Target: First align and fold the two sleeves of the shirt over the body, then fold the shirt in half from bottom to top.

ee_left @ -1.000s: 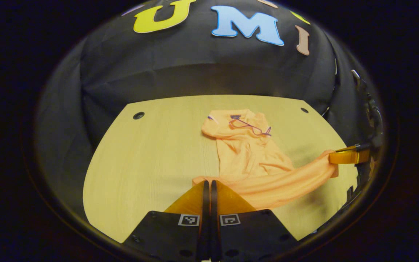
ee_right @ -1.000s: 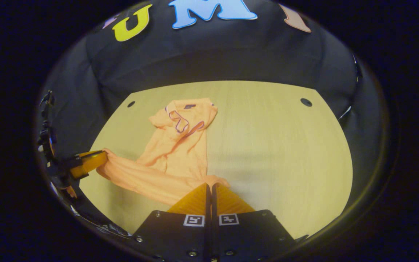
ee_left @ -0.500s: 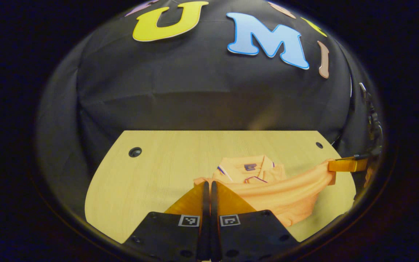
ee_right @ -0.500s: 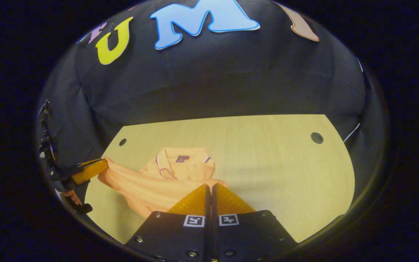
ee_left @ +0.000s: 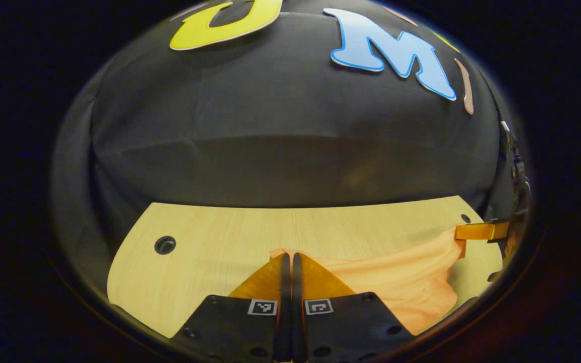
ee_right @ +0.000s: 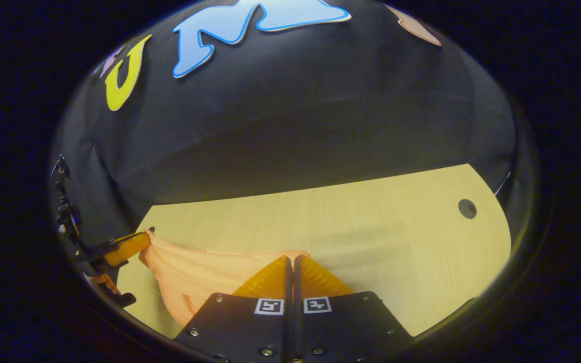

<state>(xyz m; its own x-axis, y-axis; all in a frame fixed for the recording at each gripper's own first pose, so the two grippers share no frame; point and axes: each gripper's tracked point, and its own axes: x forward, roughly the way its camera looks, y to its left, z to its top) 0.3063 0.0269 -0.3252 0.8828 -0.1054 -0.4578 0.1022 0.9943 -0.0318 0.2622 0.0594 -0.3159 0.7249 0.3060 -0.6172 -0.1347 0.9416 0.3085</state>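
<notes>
Shirt (ee_left: 401,275): orange fabric, stretched as a sagging band between the two grippers; lower right of the left gripper view, lower left of the right gripper view (ee_right: 194,275).
Shirt, contact: one end of the band sits at the tips of the left gripper, the other at the tips of the right gripper; the middle droops toward the table, and whether it touches the surface cannot be told.
Left gripper (ee_left: 288,257): bottom centre of the left gripper view; its two fingers are pressed together with an edge of the shirt pinched at their tips. It shows again at the lower left edge of the right gripper view (ee_right: 136,241), closed on the other end of the band.
Right gripper (ee_right: 289,258): bottom centre of the right gripper view; its fingers are closed tight on the shirt's edge. It shows again at the far right edge of the left gripper view (ee_left: 464,232), clamped on the fabric.
Table (ee_left: 210,237): pale wood-grain top with rounded corners, across the lower half of both views; bare wood lies left of the shirt in the left gripper view and right of it in the right gripper view (ee_right: 396,242).
Table holes: one round dark hole at the left in the left gripper view (ee_left: 165,245); one at the right in the right gripper view (ee_right: 467,208).
Booth wall (ee_left: 290,131): black cloth, upper half of both views.
</notes>
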